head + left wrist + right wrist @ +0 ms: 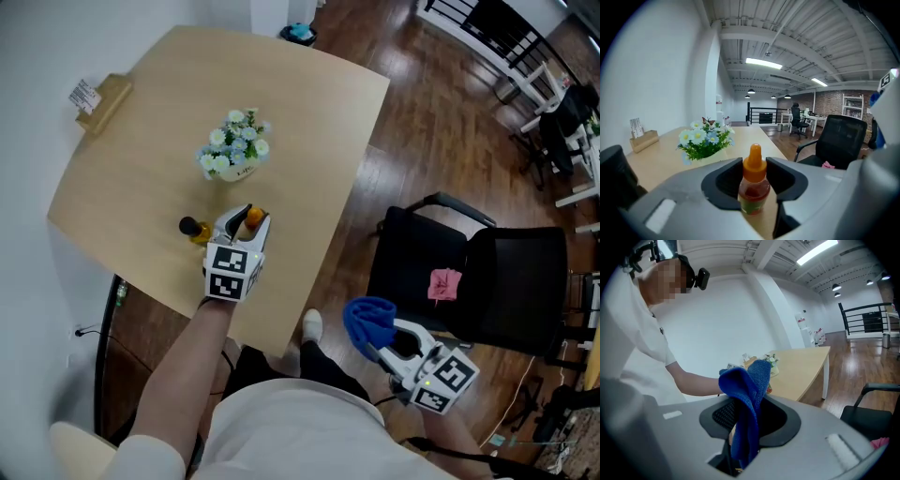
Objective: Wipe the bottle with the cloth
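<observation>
1. The left gripper (247,221) is clamping the bottle (753,185) upright (orange cap on top) above the table (141,169).
2. The right gripper (380,343) is pinching the blue cloth (747,399), held off the table's edge.
3. Flowers (234,142) are standing near the bottle.

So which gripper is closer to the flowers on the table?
Left. The left gripper, closed on the bottle, sits near the flowers; the right gripper, holding the cloth, is off the table.

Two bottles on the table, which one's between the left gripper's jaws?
The orange-capped bottle, clamped in the left gripper. The dark-capped bottle stands free to its left in the head view.
</observation>
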Available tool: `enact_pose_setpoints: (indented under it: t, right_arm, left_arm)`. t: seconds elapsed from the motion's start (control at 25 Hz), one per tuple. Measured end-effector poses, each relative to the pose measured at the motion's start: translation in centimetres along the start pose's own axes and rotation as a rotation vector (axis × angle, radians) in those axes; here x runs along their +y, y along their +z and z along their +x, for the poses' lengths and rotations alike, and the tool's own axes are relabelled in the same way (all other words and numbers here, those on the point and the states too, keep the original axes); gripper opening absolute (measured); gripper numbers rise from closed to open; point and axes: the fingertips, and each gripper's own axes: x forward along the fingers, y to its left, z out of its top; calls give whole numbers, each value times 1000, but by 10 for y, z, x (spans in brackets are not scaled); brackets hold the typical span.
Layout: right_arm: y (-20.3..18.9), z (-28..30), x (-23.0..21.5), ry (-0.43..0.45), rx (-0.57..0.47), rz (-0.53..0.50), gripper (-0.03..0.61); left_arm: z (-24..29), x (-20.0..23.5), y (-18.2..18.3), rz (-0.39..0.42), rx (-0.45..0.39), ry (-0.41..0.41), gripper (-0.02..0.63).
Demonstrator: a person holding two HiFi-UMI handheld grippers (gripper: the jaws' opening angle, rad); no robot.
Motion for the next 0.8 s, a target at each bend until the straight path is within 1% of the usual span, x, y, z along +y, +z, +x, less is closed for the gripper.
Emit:
enact_pose_setpoints:
  t: [0.12,0.28,0.4,0.56,0.68,0.8]
  right_arm:
    - [6,5,-2,-6,-4,-2,118]
    - [11,11,-1,-3,-1,-8,117]
    - [15,13,-2,-2,3,-14,117]
    - [15,15,-4,-3,9,-13,117]
    - [15,16,-6,-1,7,-14,118]
    - [16,18,-9,3,2,-17,118]
  left_arm:
    - [1,0,0,9,-18,-13,164]
    - [2,-1,-5,12,-10,-30,170]
    - [2,-1,-5,5,-20,-33,164]
    - [2,1,-8,8,-7,-36,160]
    - [-3,1,-6,-17,-16,-38,158]
    - [-12,-4,7,-34,-42,-64,158]
